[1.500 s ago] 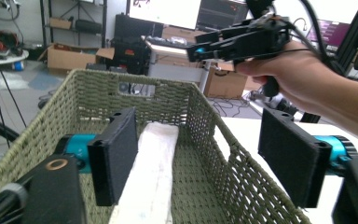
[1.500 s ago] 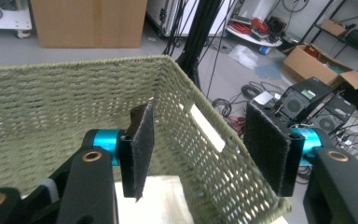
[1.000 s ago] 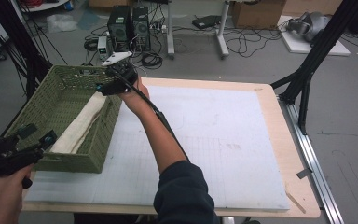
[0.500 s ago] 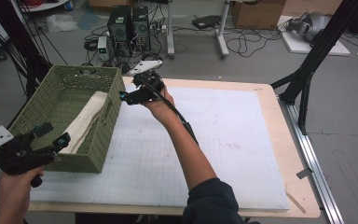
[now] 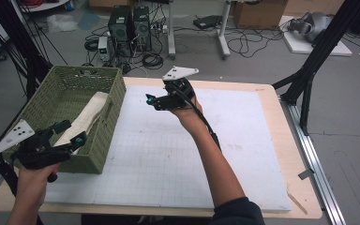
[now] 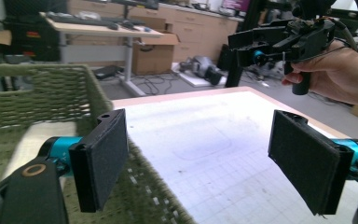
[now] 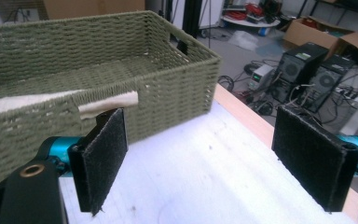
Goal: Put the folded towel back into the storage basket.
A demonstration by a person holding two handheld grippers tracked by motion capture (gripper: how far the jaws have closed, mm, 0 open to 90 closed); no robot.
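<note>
High view: a green woven rectangular basket (image 5: 75, 112) stands at the left end of the white gridded mat (image 5: 168, 154), which covers a pale wooden table (image 5: 272, 117). A cream folded cloth (image 5: 86, 119) lies inside the basket, along its right-hand wall, one end reaching towards the near corner. The left gripper (image 5: 70, 133) is held over the basket's near right corner, its jaws apart, holding nothing. The right gripper (image 5: 151, 101) is held up above the mat, well clear of the basket, pointing towards it; its jaws carry nothing, and how far apart they stand cannot be told in this view. Two black computer towers (image 5: 131, 23) stand on the floor beyond the table.

Left gripper view: the left gripper (image 6: 200, 158) has its two black padded jaws wide apart, with nothing between them. The left jaw sits over the basket's rim (image 6: 135, 172); the right jaw is over the mat (image 6: 205, 140). The cloth (image 6: 32, 140) shows inside the basket behind the left jaw. The right gripper (image 6: 254, 53) appears farther off, raised in a hand (image 6: 335, 77).

Right gripper view: the right gripper (image 7: 205, 158) is fully open and empty above the mat (image 7: 200, 172). The basket (image 7: 121, 70) stands ahead and to the left. The cloth (image 7: 105, 101) lies within it, one end draped over the near rim. The computer towers (image 7: 317, 74) are beyond the table edge.
</note>
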